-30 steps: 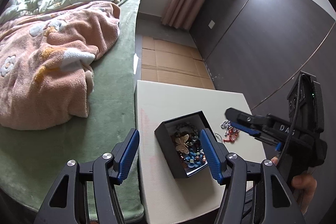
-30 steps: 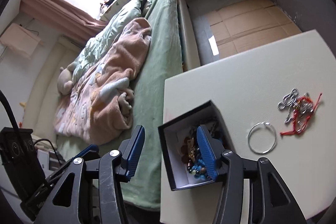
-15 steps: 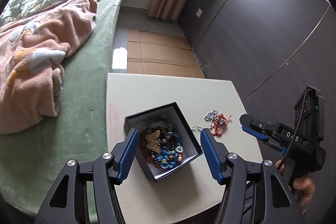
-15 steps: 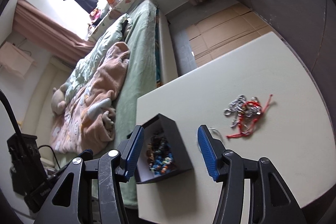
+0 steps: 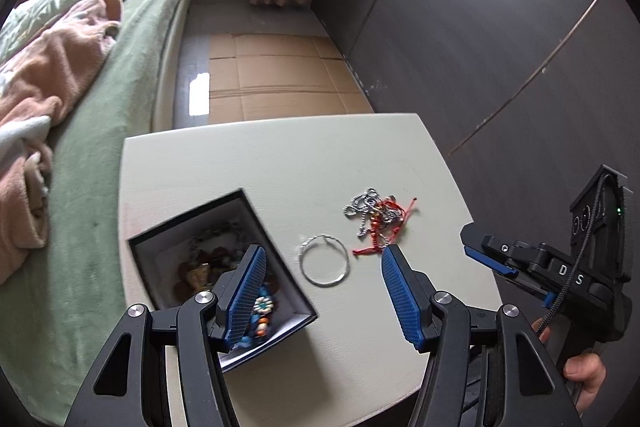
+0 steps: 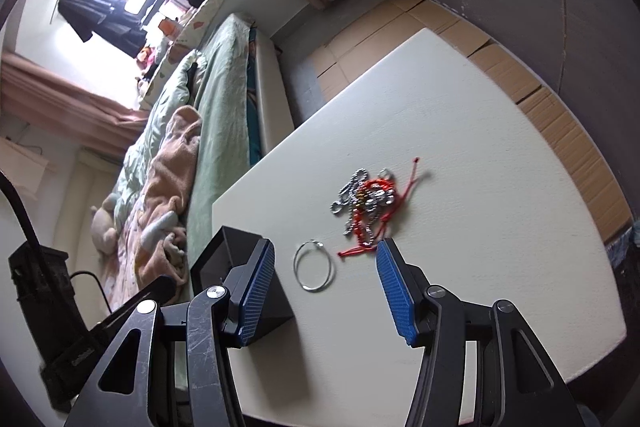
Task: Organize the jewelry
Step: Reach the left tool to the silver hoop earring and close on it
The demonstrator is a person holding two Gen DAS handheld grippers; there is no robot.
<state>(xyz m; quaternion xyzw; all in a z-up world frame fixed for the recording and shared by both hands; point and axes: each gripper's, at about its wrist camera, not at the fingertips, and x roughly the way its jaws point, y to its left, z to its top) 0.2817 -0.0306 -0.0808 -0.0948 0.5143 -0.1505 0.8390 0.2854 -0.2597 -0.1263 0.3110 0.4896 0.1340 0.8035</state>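
A black jewelry box (image 5: pixel 192 239) with beaded pieces inside sits at the left of a white table (image 5: pixel 280 163). A silver ring bangle (image 5: pixel 324 259) lies just right of it. A tangle of silver chain and red cord (image 5: pixel 378 213) lies further right. My left gripper (image 5: pixel 320 259) is open and empty above the bangle. My right gripper (image 6: pixel 324 259) is open and empty, with the bangle (image 6: pixel 314 271) between its fingers and the tangle (image 6: pixel 368 201) beyond. The box (image 6: pixel 236 251) is partly hidden behind the right gripper's left finger.
A bed with a green cover (image 5: pixel 100 99) and a pink blanket (image 5: pixel 52 67) runs along the table's left side. Cardboard sheets (image 5: pixel 272 75) cover the floor beyond the table. A dark wall (image 5: pixel 480 27) stands at the right. The right gripper's body (image 5: pixel 560 267) shows at the table's right edge.
Both grippers have swung to the right, from over the box to over the silver bangle and tangle. Both stay open and empty.
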